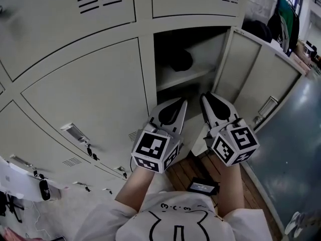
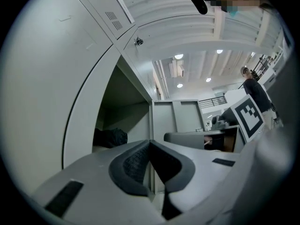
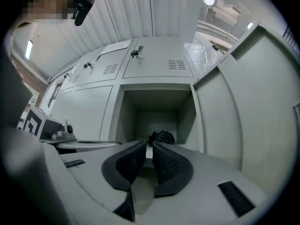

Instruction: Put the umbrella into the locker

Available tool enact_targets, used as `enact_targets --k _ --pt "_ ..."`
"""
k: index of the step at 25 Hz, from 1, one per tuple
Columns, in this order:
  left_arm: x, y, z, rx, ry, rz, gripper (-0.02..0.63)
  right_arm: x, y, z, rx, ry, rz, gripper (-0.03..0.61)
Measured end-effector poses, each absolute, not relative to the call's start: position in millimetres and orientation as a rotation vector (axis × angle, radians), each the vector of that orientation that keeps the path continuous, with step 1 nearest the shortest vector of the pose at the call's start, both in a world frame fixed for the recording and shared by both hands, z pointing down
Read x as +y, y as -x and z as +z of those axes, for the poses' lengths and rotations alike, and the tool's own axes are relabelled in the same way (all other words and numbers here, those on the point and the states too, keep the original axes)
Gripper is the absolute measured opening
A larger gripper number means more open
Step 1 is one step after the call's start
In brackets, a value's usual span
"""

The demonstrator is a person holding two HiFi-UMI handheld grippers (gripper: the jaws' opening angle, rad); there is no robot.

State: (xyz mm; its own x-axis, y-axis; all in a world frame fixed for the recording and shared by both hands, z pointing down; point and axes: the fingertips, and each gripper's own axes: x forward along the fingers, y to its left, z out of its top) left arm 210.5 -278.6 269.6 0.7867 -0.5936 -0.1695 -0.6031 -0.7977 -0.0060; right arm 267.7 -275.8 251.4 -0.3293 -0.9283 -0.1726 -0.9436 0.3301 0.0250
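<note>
The black folded umbrella (image 1: 179, 59) lies on the shelf inside the open locker (image 1: 200, 74), toward the back. It also shows as a dark bundle in the left gripper view (image 2: 110, 137) and as the same umbrella (image 3: 161, 137) in the right gripper view. My left gripper (image 1: 181, 103) is held just in front of the locker's opening, shut, with nothing in it. Beside it my right gripper (image 1: 204, 98) points into the same opening, its pads (image 3: 164, 161) nearly together with only a thin slit and nothing between them. Neither gripper touches the umbrella.
The locker door (image 1: 261, 79) stands swung open to the right. Closed locker doors (image 1: 85, 99) fill the left. A small black item (image 1: 203, 187) lies on the wooden floor by my feet. A person (image 2: 255, 93) stands far off in the room.
</note>
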Motion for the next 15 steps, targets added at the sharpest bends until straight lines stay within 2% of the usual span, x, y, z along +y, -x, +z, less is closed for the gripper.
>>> enact_targets --k 2,15 --pt "-278 -215 271 0.970 2.914 0.246 0.006 -270 -271 253 2.430 1.754 0.195 -0.009" --pt "-269 -236 278 0.928 2.891 0.233 0.006 -250 -267 260 2.432 1.822 0.403 -0.011"
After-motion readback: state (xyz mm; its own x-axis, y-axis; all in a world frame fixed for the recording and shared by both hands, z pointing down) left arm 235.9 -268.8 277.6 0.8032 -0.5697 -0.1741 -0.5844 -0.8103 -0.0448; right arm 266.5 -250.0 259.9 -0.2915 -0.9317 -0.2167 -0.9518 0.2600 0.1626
